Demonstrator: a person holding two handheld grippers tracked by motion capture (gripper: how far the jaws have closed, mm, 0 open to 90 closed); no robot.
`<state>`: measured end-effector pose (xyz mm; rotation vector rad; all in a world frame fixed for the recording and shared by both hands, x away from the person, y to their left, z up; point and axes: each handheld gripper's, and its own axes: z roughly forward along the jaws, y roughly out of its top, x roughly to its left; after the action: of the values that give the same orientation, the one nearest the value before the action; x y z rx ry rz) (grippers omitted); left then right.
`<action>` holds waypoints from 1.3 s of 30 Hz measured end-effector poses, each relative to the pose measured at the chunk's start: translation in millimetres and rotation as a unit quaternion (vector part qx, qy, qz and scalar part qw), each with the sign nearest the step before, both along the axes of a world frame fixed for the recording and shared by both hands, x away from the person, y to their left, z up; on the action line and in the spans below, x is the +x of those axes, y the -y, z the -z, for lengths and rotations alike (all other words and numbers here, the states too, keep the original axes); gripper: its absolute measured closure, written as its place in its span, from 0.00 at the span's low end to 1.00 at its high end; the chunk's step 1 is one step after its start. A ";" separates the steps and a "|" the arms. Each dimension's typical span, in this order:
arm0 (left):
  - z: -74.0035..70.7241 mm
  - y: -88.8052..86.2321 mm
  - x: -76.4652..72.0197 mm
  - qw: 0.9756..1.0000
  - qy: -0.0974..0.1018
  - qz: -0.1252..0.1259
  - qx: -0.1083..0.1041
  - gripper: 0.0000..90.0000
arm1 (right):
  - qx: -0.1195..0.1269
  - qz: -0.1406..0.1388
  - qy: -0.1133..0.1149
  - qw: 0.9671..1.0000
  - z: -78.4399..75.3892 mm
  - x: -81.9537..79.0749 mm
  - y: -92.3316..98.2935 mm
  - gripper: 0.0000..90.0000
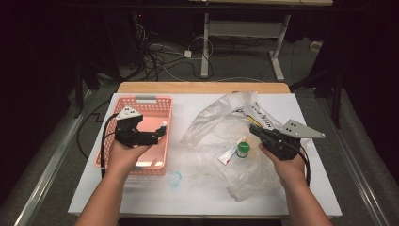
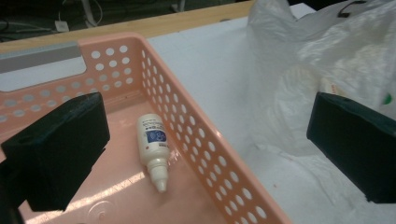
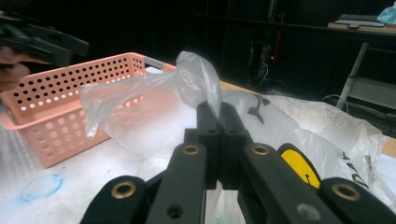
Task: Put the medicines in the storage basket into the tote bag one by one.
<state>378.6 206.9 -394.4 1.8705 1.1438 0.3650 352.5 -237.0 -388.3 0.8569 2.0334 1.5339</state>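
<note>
A pink perforated basket [image 1: 153, 101] [image 2: 187, 121] [image 3: 70, 79] stands at the table's left. A small white dropper bottle [image 2: 154, 149] lies on its floor. My left gripper [image 1: 157, 134] [image 2: 205, 140] hovers over the basket's right side, jaws wide open with nothing between them. A crumpled clear plastic bag [image 1: 221, 122] [image 2: 303, 70] [image 3: 154, 93] covers the table's middle and right. My right gripper [image 1: 254, 129] [image 3: 219, 112] is shut on a pinched fold of the bag's edge and holds it lifted. Inside the bag lie a white tube [image 1: 229, 154] and a green-capped item [image 1: 243, 149].
A small blue ring or cap [image 1: 175, 179] [image 3: 41, 186] lies on the white table top [image 1: 141, 197] in front of the basket. Beyond the table's wooden far edge [image 1: 202, 87] are a dark floor, cables and a desk frame.
</note>
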 end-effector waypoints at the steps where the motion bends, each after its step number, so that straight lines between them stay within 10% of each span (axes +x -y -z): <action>1: 1.8 0.8 4.2 1.000 -0.004 0.000 0.007 0.00 | 0.000 0.000 0.001 1.000 -0.3 -0.3 -0.2 1.00; 11: 16.6 -0.9 38.2 0.999 -0.036 -0.028 0.023 0.04 | 0.003 0.000 -0.001 1.000 -0.4 -0.3 0.7 1.00; 23: 39.6 -1.0 75.9 0.990 -0.125 -0.024 0.061 0.29 | 0.001 0.001 -0.003 1.000 0.9 0.9 1.3 1.00; 39: 65.2 20.4 100.1 0.967 -0.216 0.000 0.136 0.56 | 0.002 0.001 -0.005 1.000 1.9 1.6 1.5 1.00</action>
<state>478.6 186.6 -459.6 2.2632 1.4393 0.1159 354.2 -238.5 -390.2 0.8690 2.0358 1.5374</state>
